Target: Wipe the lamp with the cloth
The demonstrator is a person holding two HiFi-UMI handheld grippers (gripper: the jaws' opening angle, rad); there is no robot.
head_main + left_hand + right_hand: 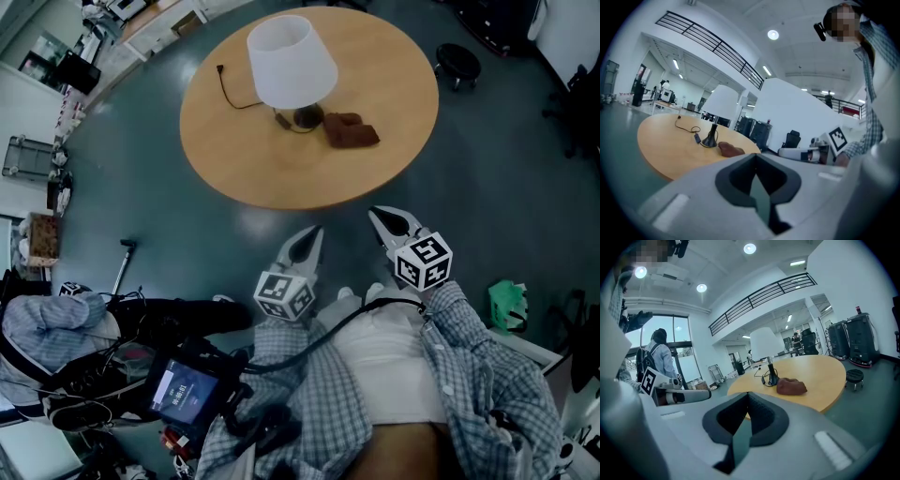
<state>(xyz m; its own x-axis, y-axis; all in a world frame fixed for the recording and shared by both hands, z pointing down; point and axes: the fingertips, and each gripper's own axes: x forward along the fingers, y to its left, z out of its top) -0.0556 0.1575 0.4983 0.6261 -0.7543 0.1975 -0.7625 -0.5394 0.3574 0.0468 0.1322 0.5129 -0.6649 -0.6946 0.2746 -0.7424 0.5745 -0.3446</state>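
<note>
Round wooden table (394, 141) bears white-shaded lamp (291, 61) beside crumpled brown cloth (352, 129) — both grippers (305, 246) (389, 225) held back, jaws pressed together, empty, task unstarted.

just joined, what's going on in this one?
A person stands a little short of a round wooden table, with a gripper in each hand. The left gripper and right gripper are both shut and empty, held close to the body and pointing toward the table. On the table the lamp with its white shade stands upright. The brown cloth lies bunched beside its base. Neither gripper is near the cloth, so wiping has not started.
</note>
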